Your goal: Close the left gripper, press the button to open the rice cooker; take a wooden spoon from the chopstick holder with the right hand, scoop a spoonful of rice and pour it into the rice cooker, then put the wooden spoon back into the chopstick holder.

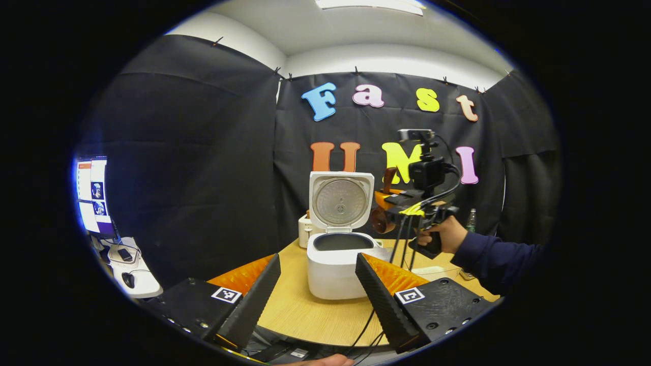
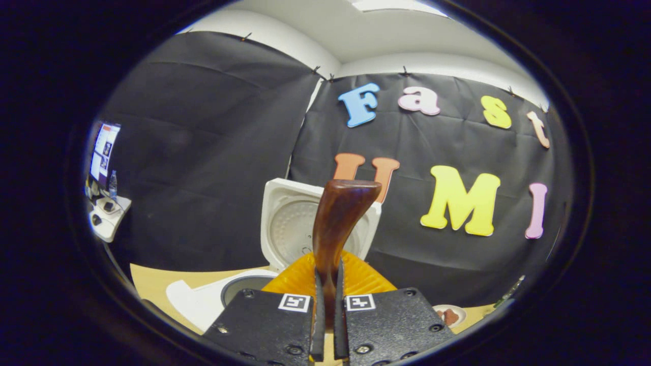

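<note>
We are logging a white rice cooker (image 1: 335, 264) sitting on the wooden table, lid (image 1: 341, 200) standing upright, dark inner pot exposed. We are seeing a dark brown wooden spoon (image 2: 338, 223) handle rising upright before the lid.

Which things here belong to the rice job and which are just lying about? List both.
For the job: rice cooker, lid up; wooden spoon, held in the right gripper; chopstick holder.

Lying about: monitor, mouse, bottle, small dish.

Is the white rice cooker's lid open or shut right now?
Open. The white rice cooker has its lid standing upright, baring the dark inner pot.
</note>
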A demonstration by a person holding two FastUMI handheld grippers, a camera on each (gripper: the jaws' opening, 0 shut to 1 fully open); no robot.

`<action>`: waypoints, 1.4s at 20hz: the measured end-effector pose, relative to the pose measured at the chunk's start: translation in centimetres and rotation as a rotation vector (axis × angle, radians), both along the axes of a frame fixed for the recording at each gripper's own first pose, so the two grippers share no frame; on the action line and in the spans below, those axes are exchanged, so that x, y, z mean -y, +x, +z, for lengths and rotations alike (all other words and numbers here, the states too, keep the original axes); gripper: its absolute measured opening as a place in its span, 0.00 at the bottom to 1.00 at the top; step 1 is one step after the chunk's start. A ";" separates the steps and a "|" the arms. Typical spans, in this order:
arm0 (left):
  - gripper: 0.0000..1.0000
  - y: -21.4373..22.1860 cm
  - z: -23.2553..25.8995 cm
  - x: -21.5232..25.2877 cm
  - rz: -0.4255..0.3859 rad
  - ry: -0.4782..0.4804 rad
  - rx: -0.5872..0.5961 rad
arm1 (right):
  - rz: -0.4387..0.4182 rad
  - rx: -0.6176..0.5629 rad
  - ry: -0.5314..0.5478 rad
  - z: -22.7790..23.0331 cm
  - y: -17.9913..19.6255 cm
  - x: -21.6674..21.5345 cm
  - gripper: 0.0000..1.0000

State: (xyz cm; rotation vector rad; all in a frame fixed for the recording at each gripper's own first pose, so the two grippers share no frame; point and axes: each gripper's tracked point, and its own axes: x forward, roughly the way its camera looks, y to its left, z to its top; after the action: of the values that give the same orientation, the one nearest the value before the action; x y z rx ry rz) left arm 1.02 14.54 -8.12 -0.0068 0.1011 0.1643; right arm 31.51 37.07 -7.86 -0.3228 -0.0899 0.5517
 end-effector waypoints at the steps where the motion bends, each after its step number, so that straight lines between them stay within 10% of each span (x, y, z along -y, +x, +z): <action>1: 0.95 0.5 0.0 0.7 -0.005 0.006 -0.003 | -0.010 0.001 0.018 1.1 -0.5 1.7 0.14; 17: 0.94 8.1 2.8 11.9 -0.146 0.015 0.069 | -0.303 -0.085 0.247 7.6 -4.5 27.4 0.15; 28: 0.94 10.5 2.9 13.6 -0.181 0.034 0.074 | -0.494 -0.277 0.346 -2.5 -1.3 39.0 0.14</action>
State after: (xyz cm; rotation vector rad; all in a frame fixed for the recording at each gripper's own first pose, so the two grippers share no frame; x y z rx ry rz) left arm 11.47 0.97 -5.23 0.0304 0.0251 -0.0151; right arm 30.20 -1.97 -10.39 0.0749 0.1591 0.0809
